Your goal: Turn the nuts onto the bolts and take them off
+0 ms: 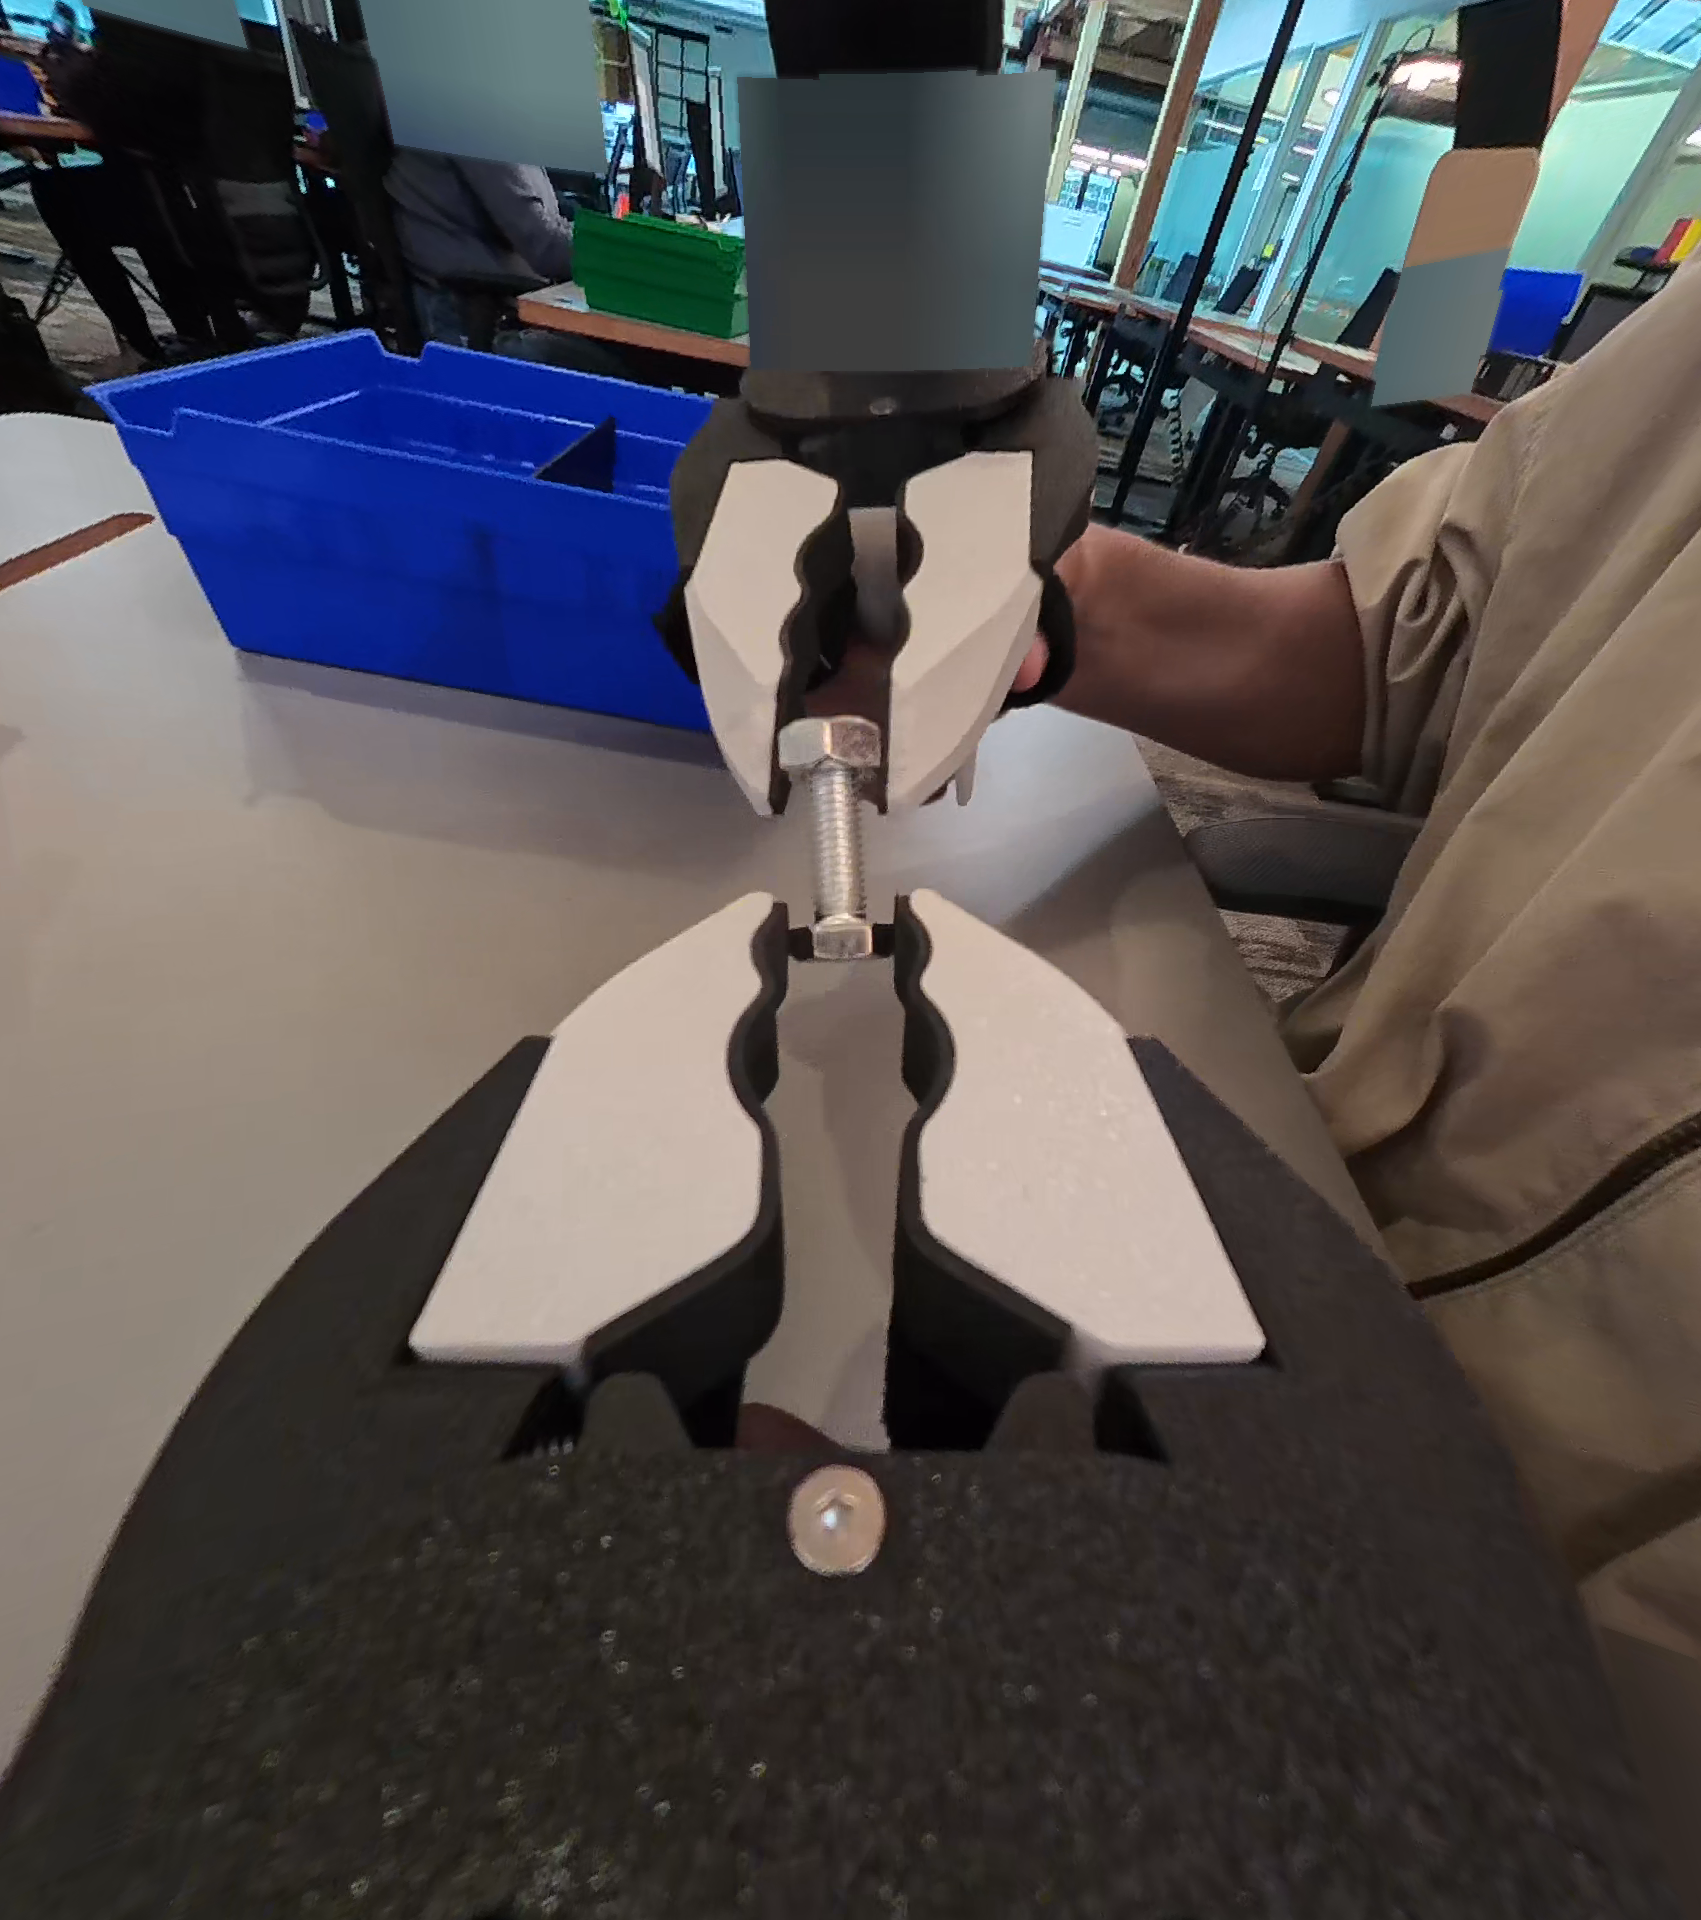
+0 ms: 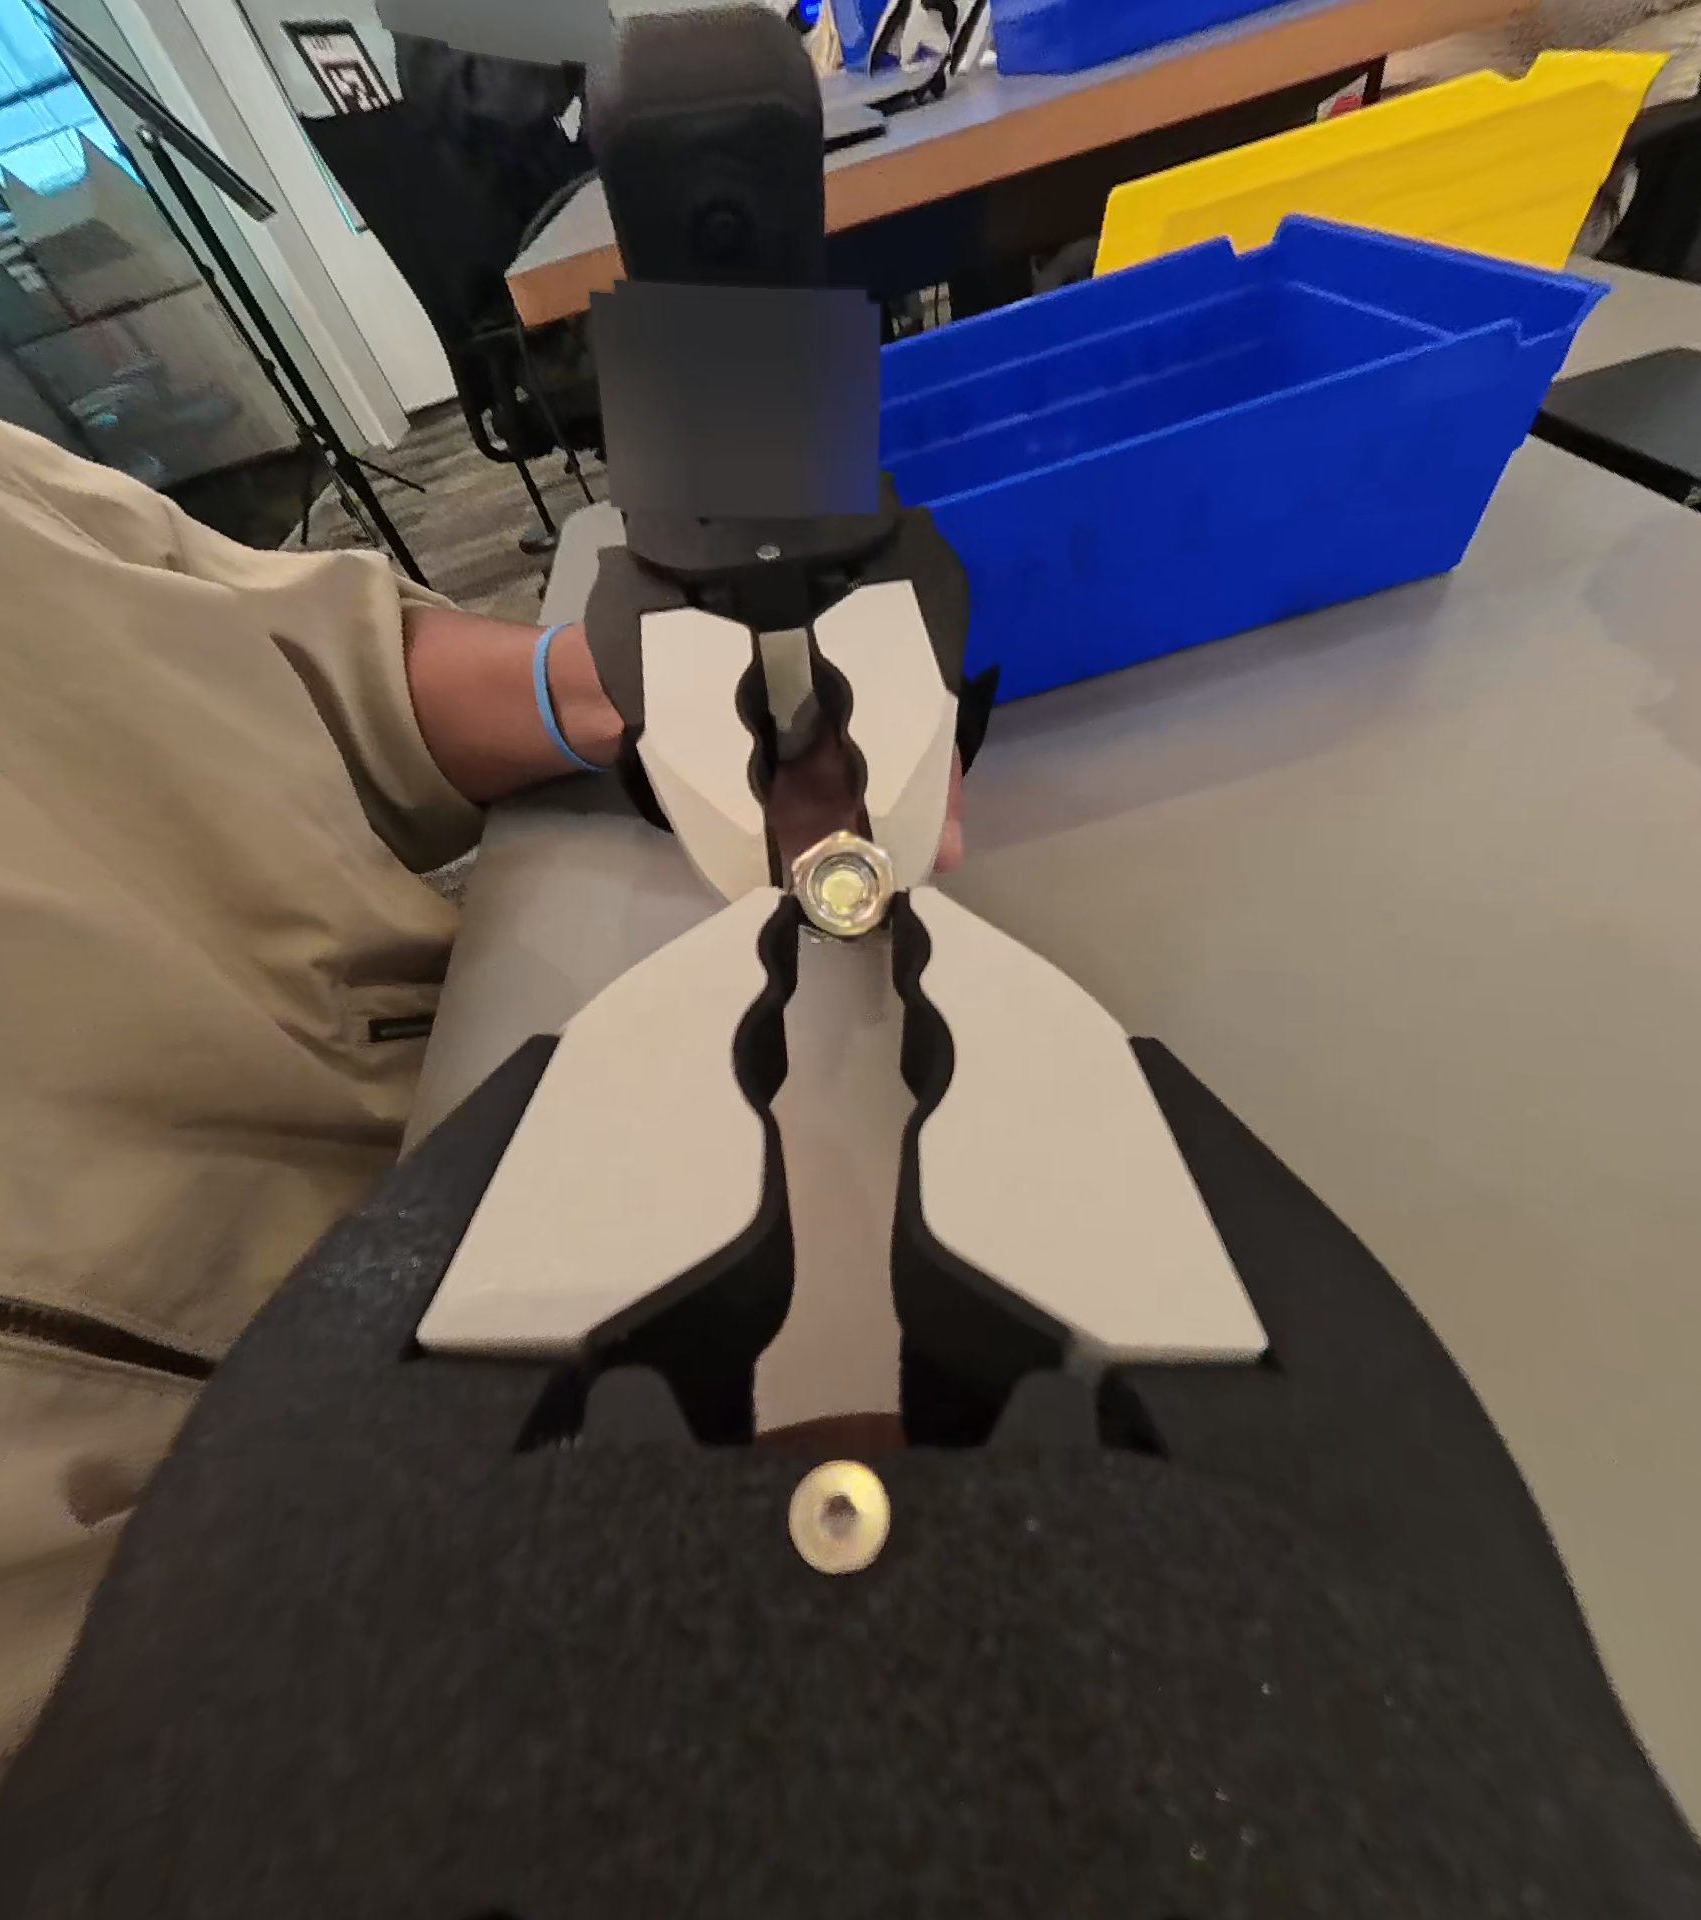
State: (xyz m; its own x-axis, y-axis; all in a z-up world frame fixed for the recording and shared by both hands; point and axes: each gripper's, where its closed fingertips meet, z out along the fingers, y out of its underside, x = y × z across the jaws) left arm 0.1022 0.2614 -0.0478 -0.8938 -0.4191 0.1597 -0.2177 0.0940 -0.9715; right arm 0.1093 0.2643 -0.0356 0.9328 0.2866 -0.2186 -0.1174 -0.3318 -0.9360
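Holding the bolt (image 1: 838,831) in mid-air above the grey table (image 1: 306,935), just in front of the blue bin (image 1: 389,540), the two grippers are facing each other tip to tip. The left gripper (image 1: 841,940) is pinching the nut (image 1: 843,938) between its fingertips at the near end of the threaded shank, and the right gripper (image 1: 830,753) is clamping the hex head at the far end.

As I judge it, the nut is sitting only at the very tip of the thread, so this is either the first bite or the last turn. Doing it well is going to mean keeping nut and shank on one straight line, turning in small wrist twists, and pressing lightly along the axis so the thread is catching cleanly and not crossing.

From the right wrist view the bolt is showing only end-on as a bright hexagon, the right gripper (image 2: 841,904) closing around it, so the shank is hidden there. How many threads are engaged I cannot tell; the black pads are covering the nut's flanks. Other nuts or bolts, if any are lying in the bin, are not showing.
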